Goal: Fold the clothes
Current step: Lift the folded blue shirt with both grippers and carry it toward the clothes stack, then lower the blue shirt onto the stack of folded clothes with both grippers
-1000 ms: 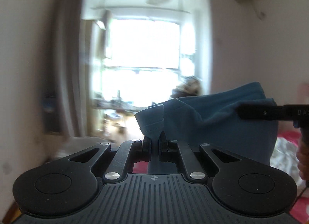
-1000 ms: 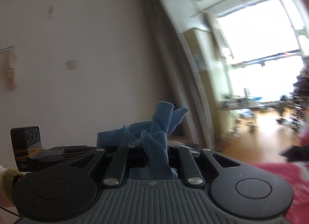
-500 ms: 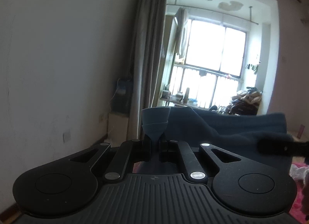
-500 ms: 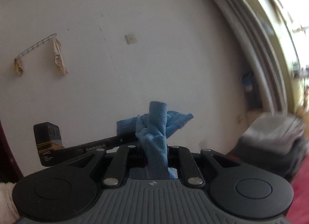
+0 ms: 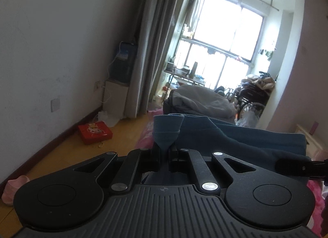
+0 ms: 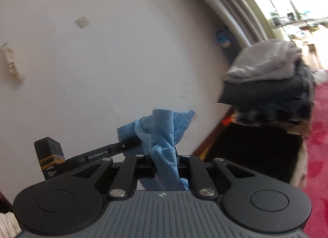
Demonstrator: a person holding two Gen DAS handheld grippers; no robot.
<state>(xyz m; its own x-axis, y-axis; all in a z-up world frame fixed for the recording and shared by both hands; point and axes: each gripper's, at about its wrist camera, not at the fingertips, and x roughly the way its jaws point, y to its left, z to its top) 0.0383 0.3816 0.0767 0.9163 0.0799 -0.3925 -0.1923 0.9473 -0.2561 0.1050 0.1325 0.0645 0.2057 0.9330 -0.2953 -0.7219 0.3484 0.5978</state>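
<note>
A blue garment [image 5: 235, 137] hangs stretched in the air between both grippers. My left gripper [image 5: 164, 154] is shut on one bunched corner, which sticks up from between the fingers. From there the cloth runs right toward the other tool, whose black tip [image 5: 301, 167] shows at the right edge. In the right wrist view my right gripper [image 6: 166, 162] is shut on a twisted wad of the same blue garment [image 6: 164, 127]. The left tool's black body [image 6: 82, 156] shows at the left behind it.
A pile of grey and dark clothes [image 5: 201, 100] lies ahead, blurred as the same clothes pile [image 6: 266, 80] on the right side. A red box [image 5: 94, 131] sits on the wood floor by the white wall. Pink bedding [image 6: 319, 152] lies below. A bright window [image 5: 223, 49] and grey curtain [image 5: 149, 43] stand beyond.
Both grippers have swung downward and to the side with the garment held taut. The floor, red box and clothes pile have come into view.
</note>
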